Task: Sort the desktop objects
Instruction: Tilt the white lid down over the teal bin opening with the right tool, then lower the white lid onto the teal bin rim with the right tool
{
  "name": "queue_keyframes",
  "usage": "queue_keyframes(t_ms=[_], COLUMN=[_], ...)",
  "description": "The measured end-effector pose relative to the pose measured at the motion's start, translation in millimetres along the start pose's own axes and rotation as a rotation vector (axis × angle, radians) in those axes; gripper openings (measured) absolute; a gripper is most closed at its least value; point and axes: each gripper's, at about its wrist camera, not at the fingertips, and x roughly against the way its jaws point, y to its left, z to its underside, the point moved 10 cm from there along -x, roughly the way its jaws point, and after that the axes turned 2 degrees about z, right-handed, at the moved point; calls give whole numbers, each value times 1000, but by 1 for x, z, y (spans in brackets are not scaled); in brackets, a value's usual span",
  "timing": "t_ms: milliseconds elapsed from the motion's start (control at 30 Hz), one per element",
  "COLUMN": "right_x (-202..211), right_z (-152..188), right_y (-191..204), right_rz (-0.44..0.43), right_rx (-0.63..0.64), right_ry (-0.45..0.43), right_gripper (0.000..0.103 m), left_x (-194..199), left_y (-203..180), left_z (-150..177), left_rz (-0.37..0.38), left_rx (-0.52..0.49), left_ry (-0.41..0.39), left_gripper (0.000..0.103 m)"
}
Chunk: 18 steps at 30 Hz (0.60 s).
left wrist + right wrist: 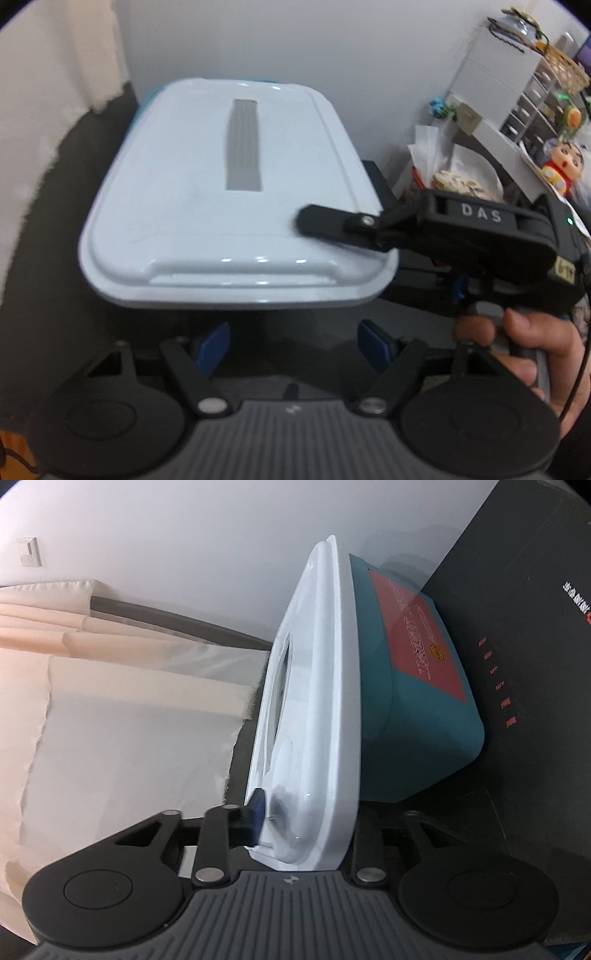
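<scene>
A teal storage box (413, 738) with a white lid (229, 192) stands on a dark table. The lid has a grey ribbed handle strip (243, 147). My left gripper (295, 343) is open and empty, just in front of the lid's near edge, below it. My right gripper (306, 823) is turned sideways and shut on the lid's right rim; one blue-padded finger (256, 812) presses the lid's top, the other is hidden under the rim. In the left wrist view the right gripper (332, 225) reaches in from the right over the lid's corner.
A white wall stands behind the box. At the right are white drawer units (495, 85), crumpled paper (436, 155), a cartoon figurine (561, 166) and a wicker basket (565, 66). A cream curtain (110, 701) hangs at the left. A dark mat (535, 664) lies under the box.
</scene>
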Motion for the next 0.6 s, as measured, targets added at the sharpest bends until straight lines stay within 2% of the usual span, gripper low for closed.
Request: queue_keyframes(t_ms=[33, 133, 367, 600], right_x=[0, -1, 6, 11], right_z=[0, -1, 2, -3], right_y=[1, 5, 4, 2], right_rz=[-13, -31, -25, 27], right_rx=[-7, -5, 12, 46], right_ry=[2, 2, 0, -21], right_gripper=[46, 54, 54, 59], left_x=[-2, -6, -7, -4], left_y=[-2, -4, -5, -4], left_z=[1, 2, -4, -14], left_rz=[0, -4, 3, -17], left_rx=[-8, -22, 3, 14], left_ry=[6, 17, -15, -48], left_gripper=[79, 79, 79, 79])
